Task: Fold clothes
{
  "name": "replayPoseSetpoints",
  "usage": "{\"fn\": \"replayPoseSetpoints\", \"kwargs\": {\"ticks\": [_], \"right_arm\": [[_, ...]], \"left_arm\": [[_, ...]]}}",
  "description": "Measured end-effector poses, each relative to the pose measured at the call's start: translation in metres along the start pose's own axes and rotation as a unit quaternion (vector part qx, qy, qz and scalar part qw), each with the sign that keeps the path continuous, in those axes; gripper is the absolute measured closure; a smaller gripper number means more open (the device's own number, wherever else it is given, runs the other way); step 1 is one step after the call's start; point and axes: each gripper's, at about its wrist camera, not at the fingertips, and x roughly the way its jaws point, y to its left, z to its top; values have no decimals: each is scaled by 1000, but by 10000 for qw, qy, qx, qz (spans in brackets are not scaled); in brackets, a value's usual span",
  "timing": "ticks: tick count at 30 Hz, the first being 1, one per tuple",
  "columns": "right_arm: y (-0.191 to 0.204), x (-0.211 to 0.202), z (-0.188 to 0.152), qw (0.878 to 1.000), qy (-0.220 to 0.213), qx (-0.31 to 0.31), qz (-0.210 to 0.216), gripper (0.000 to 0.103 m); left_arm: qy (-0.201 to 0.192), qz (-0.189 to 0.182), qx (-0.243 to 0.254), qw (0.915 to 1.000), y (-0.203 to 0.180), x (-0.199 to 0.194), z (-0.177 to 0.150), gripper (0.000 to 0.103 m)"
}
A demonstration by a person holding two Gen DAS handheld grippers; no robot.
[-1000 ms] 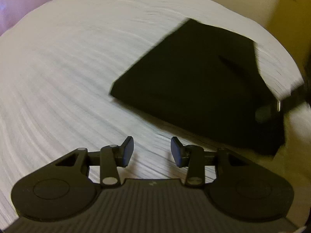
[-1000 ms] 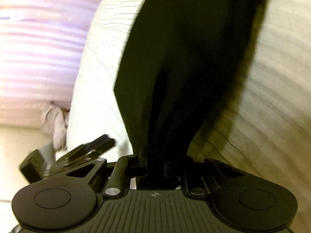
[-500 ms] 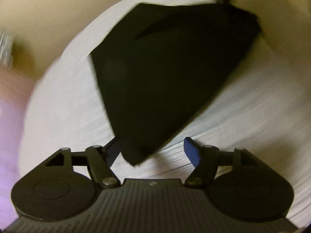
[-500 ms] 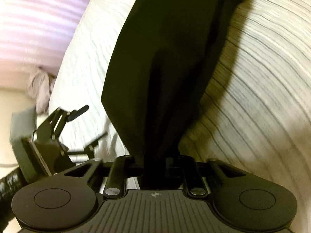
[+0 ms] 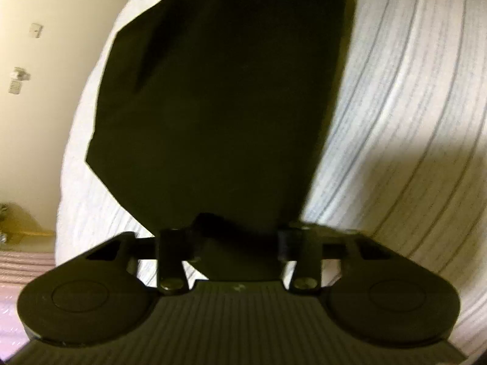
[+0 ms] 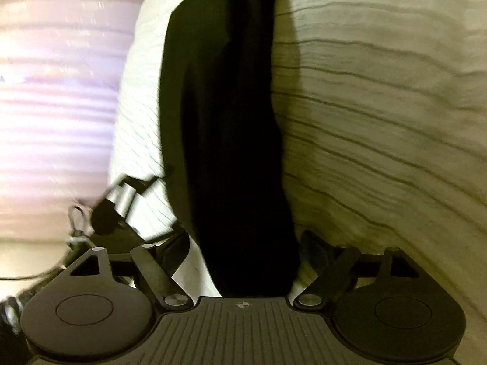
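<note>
A black garment (image 5: pixel 219 106) lies on a white striped bed sheet (image 5: pixel 411 121). In the left wrist view its near edge lies between the fingers of my left gripper (image 5: pixel 237 240), which stand wide apart. In the right wrist view the garment (image 6: pixel 231 121) runs as a long dark band away from my right gripper (image 6: pixel 243 252). Its jaws are spread wide, with the cloth's near end lying loosely between them. The left gripper (image 6: pixel 121 200) shows at the left of the right wrist view, beside the garment's edge.
The bed's edge curves at the left in the left wrist view, with a beige wall (image 5: pixel 45 91) beyond. A pinkish striped surface (image 6: pixel 61 91) lies left of the bed in the right wrist view.
My right gripper has opened and let go of the garment. My left gripper has moved in onto the garment's near edge, its jaws still apart.
</note>
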Motion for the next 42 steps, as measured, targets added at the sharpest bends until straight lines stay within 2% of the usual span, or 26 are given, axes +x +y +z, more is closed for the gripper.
{"fn": "replayPoseSetpoints", "kwargs": {"ticks": [1, 2, 3, 4, 6, 9, 11, 13, 15, 16, 18, 19, 20, 21, 22, 24, 27, 30, 31, 33, 35, 37, 40, 41, 42], "right_arm": [[0, 6, 4, 9999, 33, 136, 34, 40], [0, 12, 7, 9996, 67, 272, 68, 61], [1, 13, 14, 9991, 179, 365, 71, 73], [1, 13, 20, 9985, 292, 459, 74, 80], [14, -1, 34, 9983, 510, 239, 127, 85], [36, -27, 60, 9964, 833, -152, 47, 87], [50, -50, 80, 9929, 1036, -503, -290, 87], [59, -76, 100, 9857, 1136, -945, -812, 87], [59, -95, 116, 9787, 1111, -1156, -1283, 87], [55, -101, 121, 9775, 1036, -1166, -1418, 86], [48, -113, 132, 9745, 884, -1185, -1688, 85], [45, -115, 133, 9748, 743, -1156, -1755, 72], [40, -123, 131, 9756, 540, -1153, -1788, 63], [35, -132, 129, 9760, 337, -1150, -1820, 46], [30, -140, 127, 9759, 134, -1146, -1851, 37], [10, -169, 113, 9801, -411, -1005, -1660, 35], [-18, -196, 86, 9843, -980, -368, -1424, 35], [-30, -184, 63, 9842, -1371, 162, -1106, 32], [-34, -180, 55, 9831, -1500, 339, -999, 22], [-42, -165, 50, 9795, -1754, 562, -814, 17], [-51, -149, 55, 9757, -1947, 757, -657, 17], [-60, -140, 60, 9715, -2155, 868, -470, 17], [-69, -138, 72, 9614, -2495, 1113, -321, 18], [-72, -138, 76, 9569, -2600, 1259, -310, 24], [-75, -138, 82, 9543, -2588, 1464, -319, 54]], "left_arm": [[21, -36, -49, 10000, 2, -3, 0, 84], [44, -69, -104, 9999, 3, -6, 0, 88], [67, -81, -230, 9997, 6, -12, 2, 90], [90, -91, -361, 9993, 10, -19, 4, 92], [69, -167, -794, 9967, 20, -36, 13, 93], [-169, -454, -1132, 9924, 24, -65, 54, 94], [-339, -660, -1336, 9883, 23, -82, 83, 94], [-498, -901, -1624, 9814, 19, -96, 123, 94], [-603, -1245, -1980, 9704, 18, -99, 158, 95], [-653, -1418, -2158, 9639, 18, -100, 176, 101], [-751, -1734, -2444, 9511, 12, -108, 195, 101], [-773, -1866, -2586, 9446, 10, -111, 201, 100], [-733, -1894, -2737, 9401, 14, -112, 197, 97], [-686, -1911, -2889, 9356, 18, -113, 193, 96], [-593, -1871, -3049, 9320, 18, -120, 180, 93], [-367, -1754, -3365, 9245, 28, -123, 148, 88], [-12, -1451, -3741, 9160, 65, -101, 95, 78], [211, -1131, -4027, 9081, 107, -71, 52, 68], [245, -1033, -4092, 9063, 120, -61, 43, 61], [230, -901, -4167, 9043, 143, -44, 31, 53], [120, -778, -4286, 9001, 169, -26, 23, 41], [-25, -689, -4374, 8966, 195, -9, 17, 38], [-41, -744, -4456, 8921, 229, 27, 15, 37], [0, -747, -4470, 8914, 238, 40, 15, 37], [20, -728, -4477, 8912, 246, 51, 16, 37]]}}
